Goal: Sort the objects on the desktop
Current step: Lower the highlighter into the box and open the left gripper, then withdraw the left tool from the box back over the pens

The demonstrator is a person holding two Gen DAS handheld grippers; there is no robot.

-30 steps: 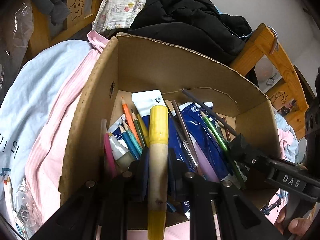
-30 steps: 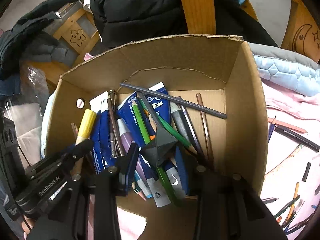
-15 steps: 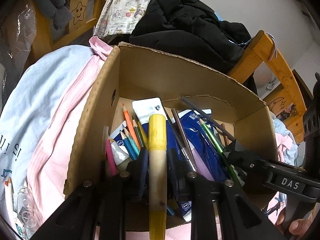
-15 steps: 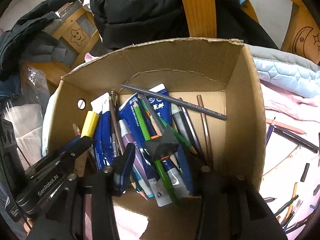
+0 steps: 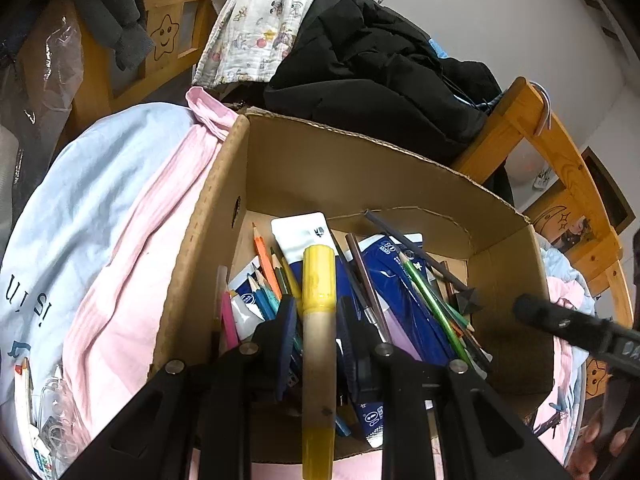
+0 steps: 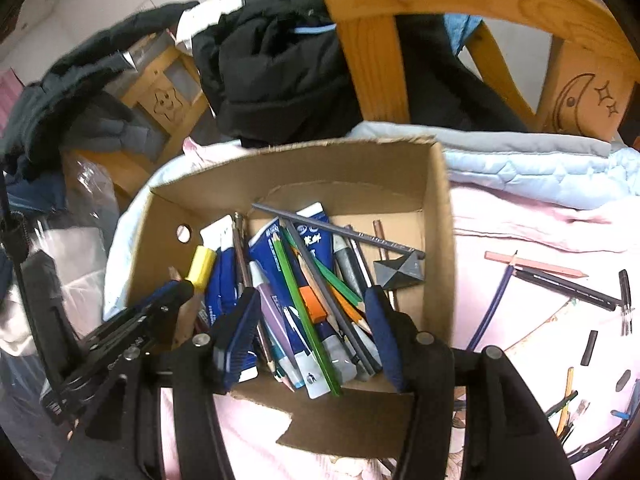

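Observation:
A cardboard box (image 5: 320, 168) holds several pencils, pens and blue tubes. My left gripper (image 5: 316, 332) is shut on a yellow-capped marker (image 5: 318, 280), held just above the box's near edge. In the right wrist view the same marker's cap (image 6: 202, 266) shows at the box's left side. My right gripper (image 6: 310, 300) hangs over the box (image 6: 438, 220) with its jaws opening and nothing pressed between them. A dark grey angular piece (image 6: 398, 272) lies inside by the right wall, apart from the pads.
Loose pencils (image 6: 552, 276) and small dark bits lie on the pink sheet to the right of the box. Pink and pale blue bedding (image 5: 120, 220) surrounds it. A wooden frame (image 6: 376, 60) draped with a black jacket (image 5: 380, 80) stands behind.
My right gripper's jaws widened and it rose; the dark grey piece that sat between them now lies in the box by its right wall. The left gripper still holds the marker.

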